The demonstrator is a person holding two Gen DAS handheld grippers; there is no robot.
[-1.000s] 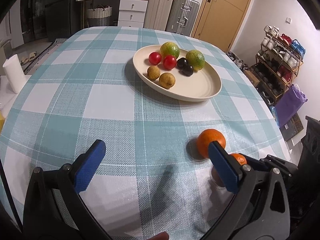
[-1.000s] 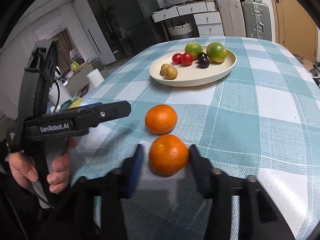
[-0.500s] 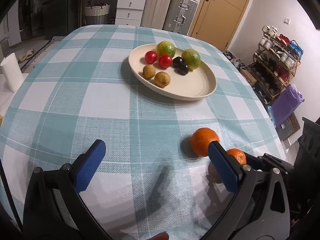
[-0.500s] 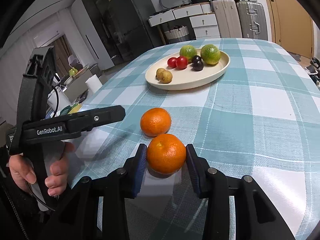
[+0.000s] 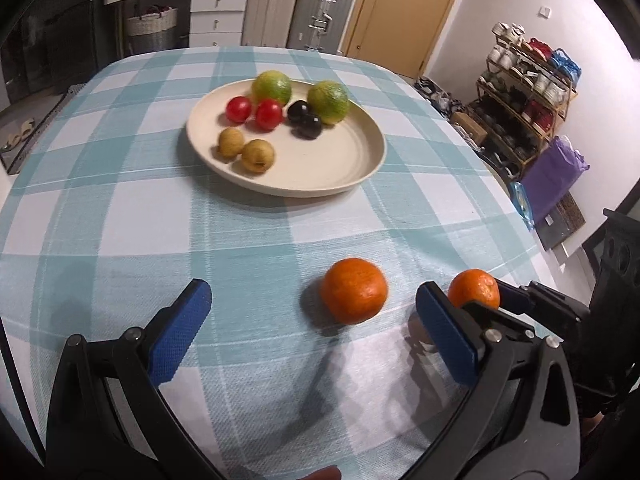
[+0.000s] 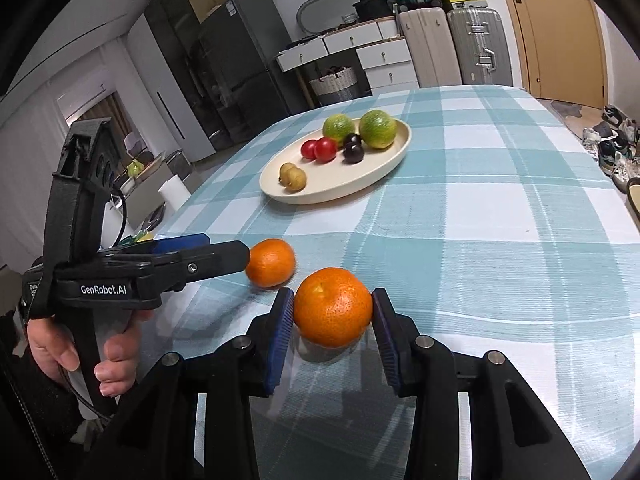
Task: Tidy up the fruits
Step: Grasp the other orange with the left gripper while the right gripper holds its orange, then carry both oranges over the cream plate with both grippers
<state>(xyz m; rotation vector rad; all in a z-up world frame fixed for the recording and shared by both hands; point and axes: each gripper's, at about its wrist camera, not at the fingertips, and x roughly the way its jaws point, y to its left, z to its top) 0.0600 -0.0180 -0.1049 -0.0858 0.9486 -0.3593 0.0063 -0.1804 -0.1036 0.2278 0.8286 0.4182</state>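
My right gripper (image 6: 332, 305) is shut on an orange (image 6: 333, 306), its blue pads pressed to both sides, and holds it just above the checked tablecloth. The same orange (image 5: 474, 289) shows at the lower right of the left wrist view. A second orange (image 5: 354, 296) lies on the cloth between the wide-apart fingers of my open left gripper (image 5: 314, 296), nearer the right finger, touching neither. In the right wrist view that loose orange (image 6: 271, 263) sits at the tip of the left gripper (image 6: 218, 250). Farther on stands a cream plate (image 5: 360, 176) with green citrus, red tomatoes, dark plums and small brown fruits.
A person's hand (image 6: 60, 348) grips the left tool's handle. The table's right edge drops off beside a shoe rack (image 5: 524, 104) and a purple bag (image 5: 556, 176). Suitcases (image 5: 320, 12) and white drawers stand beyond the far edge. A paper roll (image 6: 174, 194) stands off the table's left side.
The right gripper's pads closed onto the near orange and raised it slightly. Both grippers moved forward toward the plate, and the loose orange now lies between the left gripper's fingers.
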